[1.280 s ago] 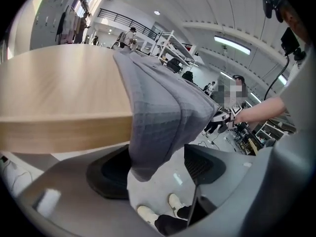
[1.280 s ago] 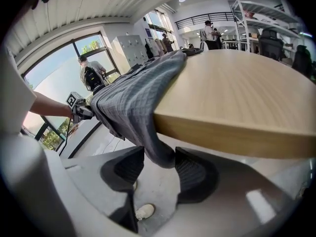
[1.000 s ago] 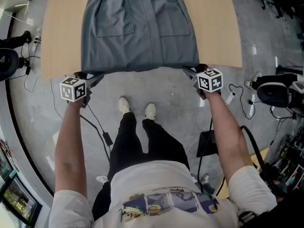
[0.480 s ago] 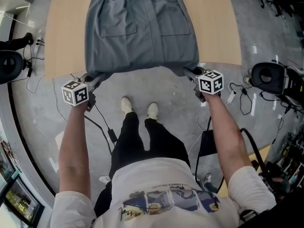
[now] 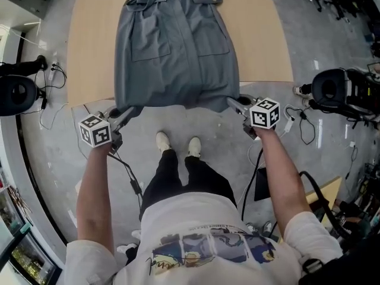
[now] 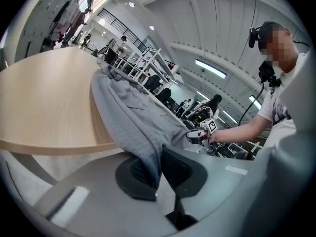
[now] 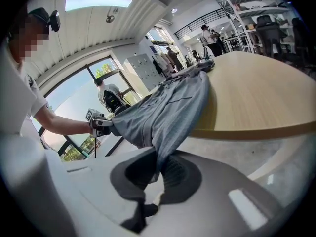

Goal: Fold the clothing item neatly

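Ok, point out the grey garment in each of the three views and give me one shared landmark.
Head view: top centre, grey garment spread on the wooden table, near hem off its edge.
Left gripper view: centre, running down into the shut fingers.
Right gripper view: centre, hanging into the shut fingers.
Shared landmark: the wooden table under it.

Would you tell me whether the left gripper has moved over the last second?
Yes: the left gripper, shut on the grey garment's corner, has drawn back from the table's near edge toward the person.
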`<state>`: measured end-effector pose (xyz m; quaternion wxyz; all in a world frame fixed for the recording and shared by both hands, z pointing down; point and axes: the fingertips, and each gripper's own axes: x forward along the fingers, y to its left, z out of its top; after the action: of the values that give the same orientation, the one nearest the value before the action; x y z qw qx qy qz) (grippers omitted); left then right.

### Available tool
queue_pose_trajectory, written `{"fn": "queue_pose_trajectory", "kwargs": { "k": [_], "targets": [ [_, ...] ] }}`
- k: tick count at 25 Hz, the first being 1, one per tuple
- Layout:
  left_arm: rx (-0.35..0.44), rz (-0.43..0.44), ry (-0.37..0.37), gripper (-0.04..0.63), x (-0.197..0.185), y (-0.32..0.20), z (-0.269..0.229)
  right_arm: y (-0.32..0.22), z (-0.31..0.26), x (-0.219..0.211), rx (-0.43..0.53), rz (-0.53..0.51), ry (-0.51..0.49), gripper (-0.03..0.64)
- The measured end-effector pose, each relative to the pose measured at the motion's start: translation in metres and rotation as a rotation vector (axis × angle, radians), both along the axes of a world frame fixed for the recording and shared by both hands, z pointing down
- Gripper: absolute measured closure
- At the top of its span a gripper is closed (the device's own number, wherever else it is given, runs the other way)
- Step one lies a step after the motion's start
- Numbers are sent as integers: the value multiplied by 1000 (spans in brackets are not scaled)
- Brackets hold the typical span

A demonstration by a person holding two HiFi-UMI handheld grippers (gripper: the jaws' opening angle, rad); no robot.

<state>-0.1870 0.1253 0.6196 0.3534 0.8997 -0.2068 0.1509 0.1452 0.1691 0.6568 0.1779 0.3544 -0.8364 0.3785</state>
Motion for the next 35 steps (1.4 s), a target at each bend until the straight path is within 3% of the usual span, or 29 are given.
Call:
{"fn": "queue_pose_trajectory", "kwargs": {
  "k": [6, 11, 17, 26, 35],
  "targets": [
    [38, 109, 98, 580, 10, 40, -44, 30, -49, -18, 56, -34, -98, 609],
    [35, 188, 176, 580, 5, 41, -97, 24, -110, -35, 72, -79, -182, 609],
    [57, 211, 269, 580, 3, 29, -153, 11, -179, -44, 127, -126, -286, 609],
    [233, 262, 299, 580, -4, -4, -225, -22, -254, -55, 319, -125, -263, 609],
    [344, 254, 336, 580, 0, -70, -281, -90, -306, -41, 439, -95, -270, 609]
  ]
}}
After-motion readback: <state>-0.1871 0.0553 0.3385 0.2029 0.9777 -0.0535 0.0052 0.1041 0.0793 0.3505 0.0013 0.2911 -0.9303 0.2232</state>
